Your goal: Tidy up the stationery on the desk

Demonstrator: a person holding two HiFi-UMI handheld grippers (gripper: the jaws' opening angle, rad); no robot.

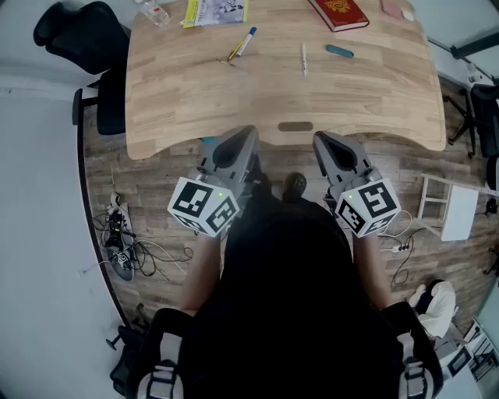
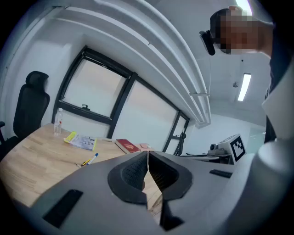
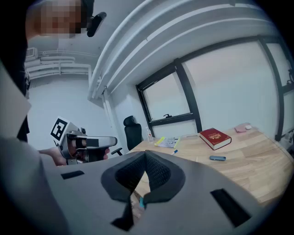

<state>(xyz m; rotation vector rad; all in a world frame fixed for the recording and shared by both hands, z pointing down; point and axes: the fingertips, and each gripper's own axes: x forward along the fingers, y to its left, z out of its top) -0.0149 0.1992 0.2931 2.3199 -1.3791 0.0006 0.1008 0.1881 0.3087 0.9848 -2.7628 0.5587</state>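
Note:
On the wooden desk [image 1: 195, 101] lie a blue-and-white marker [image 1: 246, 39] crossing a yellow pencil [image 1: 233, 54], a white pen [image 1: 303, 58], a small blue case [image 1: 339, 51], a red book [image 1: 339, 13], a pink item [image 1: 396, 8] and a yellow booklet [image 1: 214, 12]. My left gripper [image 1: 246, 134] and right gripper [image 1: 318, 139] hover side by side at the desk's near edge, both shut with nothing between the jaws. The left gripper view shows the shut left gripper [image 2: 148, 158] and the red book [image 2: 127, 146] beyond. In the right gripper view the right gripper [image 3: 145, 158] points toward the blue case [image 3: 217, 158].
A water bottle [image 1: 156, 12] stands at the desk's far left corner. A black office chair [image 1: 86, 39] sits left of the desk. Cables and shoes [image 1: 121, 241] lie on the floor at left. A white rack [image 1: 452, 206] stands at right.

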